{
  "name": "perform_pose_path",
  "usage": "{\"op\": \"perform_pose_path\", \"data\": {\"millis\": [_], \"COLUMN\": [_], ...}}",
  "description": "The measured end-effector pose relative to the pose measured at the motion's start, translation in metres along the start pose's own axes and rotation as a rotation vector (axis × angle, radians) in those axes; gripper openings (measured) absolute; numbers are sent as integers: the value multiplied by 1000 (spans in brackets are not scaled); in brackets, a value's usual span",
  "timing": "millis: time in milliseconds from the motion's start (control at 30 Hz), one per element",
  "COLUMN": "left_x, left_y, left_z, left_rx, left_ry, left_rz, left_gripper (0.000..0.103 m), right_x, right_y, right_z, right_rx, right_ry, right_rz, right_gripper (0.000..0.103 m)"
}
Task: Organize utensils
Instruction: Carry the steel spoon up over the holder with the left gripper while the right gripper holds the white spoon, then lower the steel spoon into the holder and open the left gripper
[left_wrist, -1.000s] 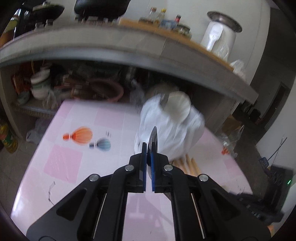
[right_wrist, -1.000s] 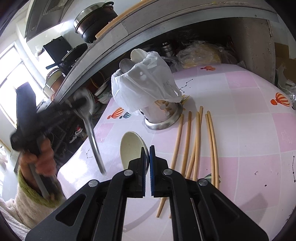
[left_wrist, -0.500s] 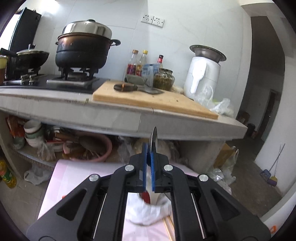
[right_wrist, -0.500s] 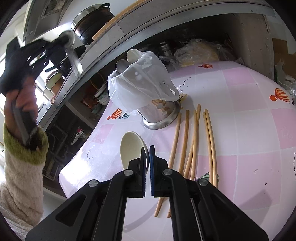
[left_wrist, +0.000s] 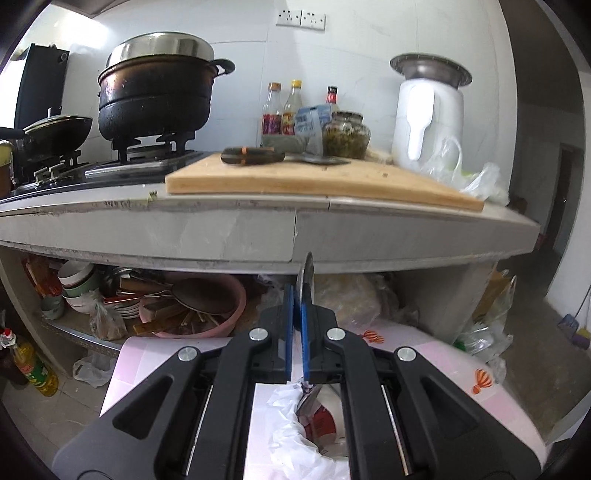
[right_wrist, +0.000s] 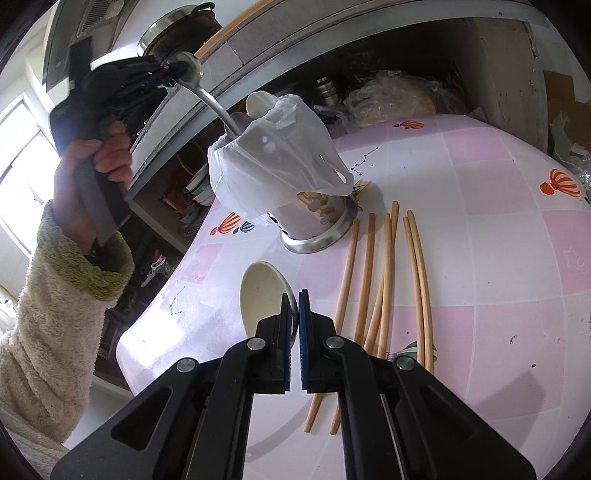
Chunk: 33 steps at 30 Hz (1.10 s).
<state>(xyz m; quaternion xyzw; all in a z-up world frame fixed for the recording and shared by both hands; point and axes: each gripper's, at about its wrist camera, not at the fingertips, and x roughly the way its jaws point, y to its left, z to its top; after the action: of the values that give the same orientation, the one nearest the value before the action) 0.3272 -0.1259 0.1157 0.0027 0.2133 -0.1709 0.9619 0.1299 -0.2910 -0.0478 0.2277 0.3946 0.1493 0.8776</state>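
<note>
My left gripper (left_wrist: 295, 314) is shut on a metal spoon (left_wrist: 307, 277), bowl end up, its handle reaching down into the utensil holder's bag. In the right wrist view the left gripper (right_wrist: 162, 70) holds that spoon (right_wrist: 207, 96) over the steel utensil holder (right_wrist: 317, 225), which is wrapped in a white plastic bag (right_wrist: 273, 162). My right gripper (right_wrist: 294, 314) is shut on a cream spoon (right_wrist: 262, 291) just above the pink table. Several wooden chopsticks (right_wrist: 384, 273) lie to its right.
The pink tiled table (right_wrist: 498, 221) stands in front of a concrete counter (left_wrist: 258, 229) with a cutting board (left_wrist: 317, 181), a black pot (left_wrist: 155, 96) and bottles. Cluttered shelves with bowls (left_wrist: 77, 284) lie under the counter.
My left gripper has swung the metal spoon up from the table's left edge to above the holder, its handle now entering the bag. My right gripper has stayed put with the cream spoon.
</note>
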Motion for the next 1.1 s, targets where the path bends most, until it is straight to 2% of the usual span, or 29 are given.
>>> {"op": "perform_pose_path", "data": {"millis": [267, 633, 1100], "left_x": [13, 8, 38], "left_y": [-4, 2, -26], "left_z": [-15, 5, -29], "left_rx": [31, 23, 180], "left_ry": [17, -51, -23], "left_rz": [16, 42, 89], "left_gripper": [3, 3, 3], "right_x": [0, 0, 0], "right_y": [-1, 0, -3], "right_z": [-1, 0, 0], "right_rx": [1, -2, 9], "right_ry": [5, 6, 8], "right_rz": [-5, -6, -13], "right_gripper": [4, 4, 4]}}
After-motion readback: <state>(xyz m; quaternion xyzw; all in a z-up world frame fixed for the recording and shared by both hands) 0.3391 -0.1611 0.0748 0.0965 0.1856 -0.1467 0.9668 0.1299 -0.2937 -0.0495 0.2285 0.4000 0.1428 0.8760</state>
